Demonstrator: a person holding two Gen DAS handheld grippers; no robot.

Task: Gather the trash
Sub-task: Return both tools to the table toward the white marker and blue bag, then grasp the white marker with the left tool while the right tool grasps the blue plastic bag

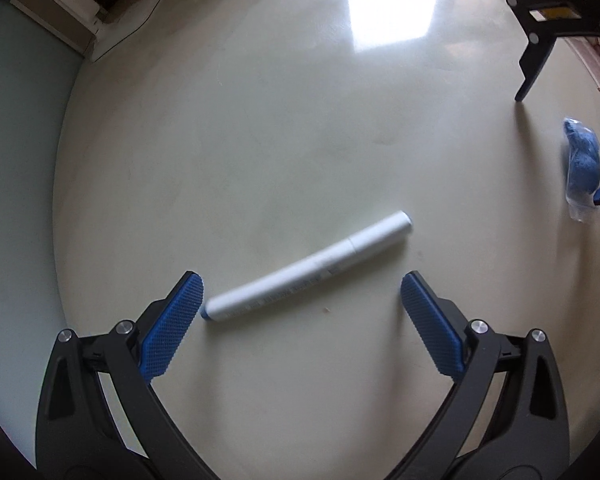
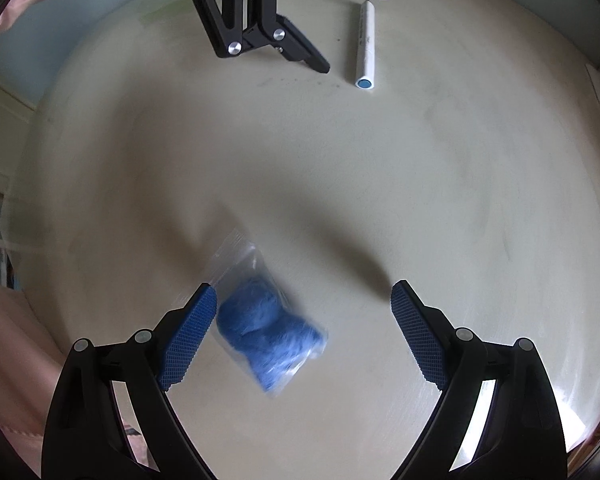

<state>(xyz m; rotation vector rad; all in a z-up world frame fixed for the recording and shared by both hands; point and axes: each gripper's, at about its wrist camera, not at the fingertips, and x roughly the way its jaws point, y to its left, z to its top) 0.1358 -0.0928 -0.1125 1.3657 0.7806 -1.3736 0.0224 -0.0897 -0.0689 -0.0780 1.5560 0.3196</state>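
Right gripper hangs above the table with its jaws spread wide, nothing pinched, pointing straight down at the bag of blue fluff. The bag sits off-centre, crowding the left-hand pad, with its clear tail poking out past that pad. Risk here, I'd say: a close could catch only slippery plastic or nudge the bag aside. Left gripper is spread too, and the white marker lies crosswise between its pads, blue end almost at the left-hand pad. A round marker may roll or pivot away.
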